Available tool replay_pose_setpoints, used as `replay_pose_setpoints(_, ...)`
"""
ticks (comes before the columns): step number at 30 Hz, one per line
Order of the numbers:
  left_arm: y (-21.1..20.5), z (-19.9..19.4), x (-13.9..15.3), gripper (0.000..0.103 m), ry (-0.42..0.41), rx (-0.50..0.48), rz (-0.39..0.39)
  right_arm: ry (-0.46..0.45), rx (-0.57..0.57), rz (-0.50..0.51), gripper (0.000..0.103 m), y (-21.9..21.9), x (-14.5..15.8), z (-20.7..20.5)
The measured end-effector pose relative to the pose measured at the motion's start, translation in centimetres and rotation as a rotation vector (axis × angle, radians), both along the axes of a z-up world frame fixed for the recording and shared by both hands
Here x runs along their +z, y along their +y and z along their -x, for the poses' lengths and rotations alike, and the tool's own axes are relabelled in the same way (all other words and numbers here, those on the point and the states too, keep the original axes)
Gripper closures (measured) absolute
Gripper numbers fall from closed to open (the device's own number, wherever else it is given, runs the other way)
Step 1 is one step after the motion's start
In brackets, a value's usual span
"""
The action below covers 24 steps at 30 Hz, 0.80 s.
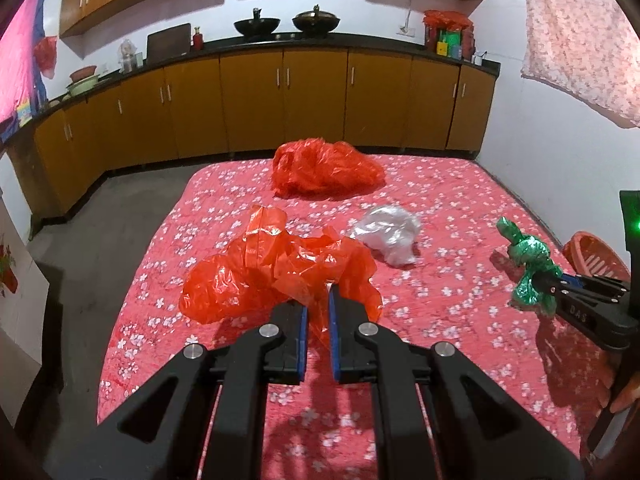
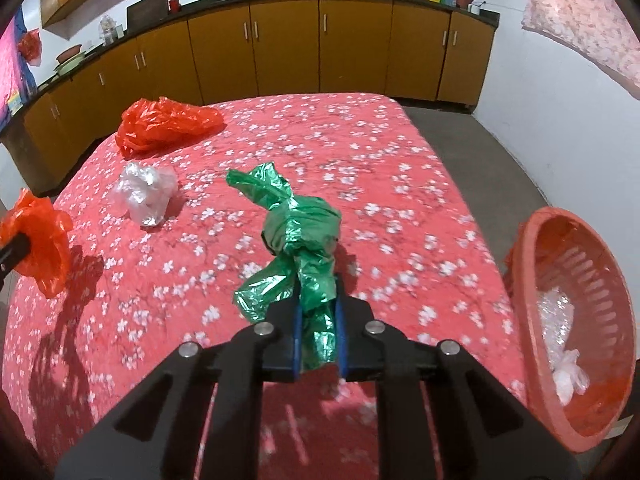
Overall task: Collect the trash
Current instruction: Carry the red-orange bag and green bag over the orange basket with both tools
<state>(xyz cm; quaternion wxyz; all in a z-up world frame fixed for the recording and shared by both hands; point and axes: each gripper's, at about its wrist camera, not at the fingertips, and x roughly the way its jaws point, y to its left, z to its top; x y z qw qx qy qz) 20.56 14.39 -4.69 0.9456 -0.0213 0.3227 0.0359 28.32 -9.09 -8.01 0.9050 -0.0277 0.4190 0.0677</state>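
My left gripper (image 1: 318, 304) is shut on a crumpled orange-red plastic bag (image 1: 276, 268) and holds it above the red flowered bed cover (image 1: 440, 312). It also shows at the left edge of the right wrist view (image 2: 40, 240). My right gripper (image 2: 318, 308) is shut on a green shiny plastic bag (image 2: 300, 232), also seen at the right of the left wrist view (image 1: 530, 264). A second red bag (image 1: 324, 168) lies at the far side, and a clear silver wrapper (image 1: 390, 234) lies mid-bed. An orange basket (image 2: 532, 280) beside the bed's right edge holds clear plastic.
Yellow-brown kitchen cabinets (image 1: 280, 96) with a dark counter run along the far and left walls. Grey floor (image 1: 80, 240) lies left of the bed and beyond it on the right (image 2: 480, 144). A flowered cloth (image 1: 580, 40) hangs at the upper right.
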Motion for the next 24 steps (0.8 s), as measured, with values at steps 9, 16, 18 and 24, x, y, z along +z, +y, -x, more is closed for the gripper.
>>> replay_pose_setpoints(9, -2.1, 0.9, 1.6, 0.095, -0.035, -0.037, -0.012, -0.038, -0.015, -0.018, 0.089, -2.1, 1.8, 2.0)
replay_pose_setpoints(16, -3.9, 1.4, 2.7, 0.095, -0.059, -0.066, -0.019, -0.066, -0.027, -0.024, 0.089, -3.8, 3.1, 3.3)
replay_pose_setpoints(18, -4.5, 1.5, 2.9, 0.095, -0.064, -0.077, -0.023, -0.077, -0.031, -0.024, 0.089, -4.4, 3.5, 3.9)
replay_pose_setpoints(24, -6.3, 1.9, 3.5, 0.095, -0.08, -0.111, -0.027, -0.107, -0.043, -0.017, 0.089, -6.0, 4.7, 5.3)
